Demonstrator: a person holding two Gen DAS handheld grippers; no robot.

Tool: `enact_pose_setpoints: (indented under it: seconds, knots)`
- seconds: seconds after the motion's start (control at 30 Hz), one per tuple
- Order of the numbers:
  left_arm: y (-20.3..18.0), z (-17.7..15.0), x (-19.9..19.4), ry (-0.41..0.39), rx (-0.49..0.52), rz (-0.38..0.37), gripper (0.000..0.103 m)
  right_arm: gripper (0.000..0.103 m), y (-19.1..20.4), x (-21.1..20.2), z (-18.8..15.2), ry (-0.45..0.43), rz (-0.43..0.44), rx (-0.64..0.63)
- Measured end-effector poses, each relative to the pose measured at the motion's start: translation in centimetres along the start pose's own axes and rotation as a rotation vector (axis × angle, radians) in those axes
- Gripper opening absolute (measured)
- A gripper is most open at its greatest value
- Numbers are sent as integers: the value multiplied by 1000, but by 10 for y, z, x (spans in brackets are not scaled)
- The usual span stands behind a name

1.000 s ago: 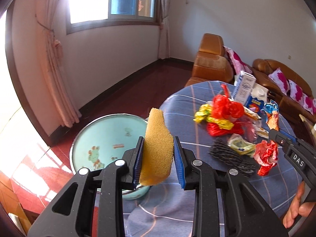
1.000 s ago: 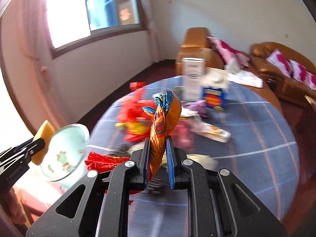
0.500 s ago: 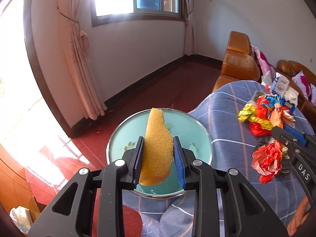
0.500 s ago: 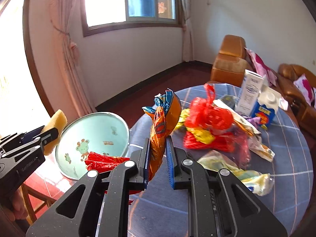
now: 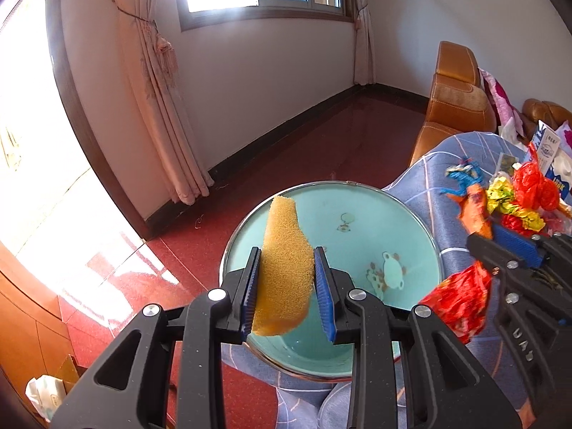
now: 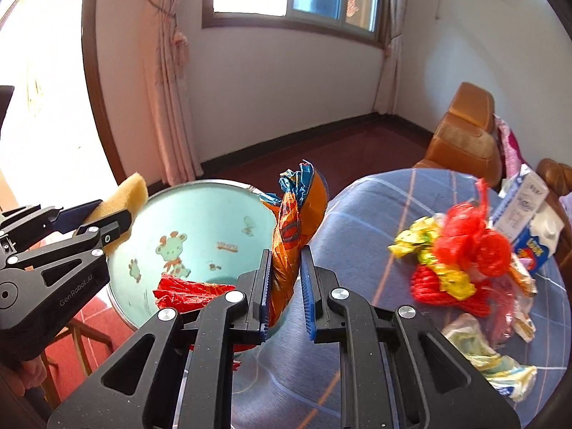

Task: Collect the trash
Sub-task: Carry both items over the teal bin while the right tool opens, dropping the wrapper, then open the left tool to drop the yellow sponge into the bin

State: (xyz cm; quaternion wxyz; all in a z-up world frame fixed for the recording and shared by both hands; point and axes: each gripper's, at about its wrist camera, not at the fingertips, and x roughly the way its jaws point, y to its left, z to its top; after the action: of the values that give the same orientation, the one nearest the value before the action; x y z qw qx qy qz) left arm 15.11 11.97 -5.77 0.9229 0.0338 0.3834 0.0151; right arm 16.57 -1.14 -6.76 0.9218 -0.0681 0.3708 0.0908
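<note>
My left gripper point(image 5: 287, 293) is shut on a yellow sponge point(image 5: 284, 268) and holds it above the pale green enamel basin point(image 5: 411, 214), near its left side. My right gripper point(image 6: 286, 296) holds an orange and blue snack wrapper point(image 6: 295, 221) upright at the basin's point(image 6: 200, 211) right rim; the right pad stands slightly off it. A crumpled red wrapper point(image 6: 186, 291) hangs under the right gripper, over the basin. The right gripper also shows in the left wrist view point(image 5: 500, 239). The left gripper with the sponge shows in the right wrist view point(image 6: 107, 214).
The basin sits at the edge of a round table with a blue checked cloth point(image 6: 375, 207). Red, yellow and pale wrappers point(image 6: 461, 257) and milk cartons point(image 6: 525, 214) lie to the right. A brown sofa point(image 6: 464, 132) stands behind. Red floor point(image 5: 286, 150) lies beyond the basin.
Both grippers have swung left from the trash pile to the basin, each carrying its load. The left gripper now hangs over the basin; the right one has reached its rim.
</note>
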Motion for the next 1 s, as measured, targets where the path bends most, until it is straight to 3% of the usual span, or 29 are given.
enact_pose_setpoints:
  seconds: [0.23,0.3,0.37,0.53,0.63,0.7,0.73,0.77,0.9,1.0]
  knots:
    - [2,0,16,36,3,-2,29,17,10,31,1,75,61,-37]
    - [3,-1,19,44,5,0,29,23,11,36,1,84,77,-36]
    - [3,0,22,53,2,3,31,40,10,37,1,82,85,-25]
    - [5,-1,26,68,-17,5,32,41,0,27,2,68,61,13]
    - [4,-2,26,67,-18,9,34,47,-14,17,2,53,41,71]
    - [3,-2,26,65,-15,22,46,52,-22,7,0,29,22,103]
    - [2,-2,25,59,-17,37,61,55,-26,3,-2,16,13,113]
    - [2,-2,24,53,-18,46,66,58,-29,-3,-3,-1,1,123]
    - [-2,-1,16,39,-15,51,70,75,-43,-29,-12,-82,-49,174]
    - [-6,-1,7,13,-15,81,81,87,-56,-43,-18,-123,-70,217]
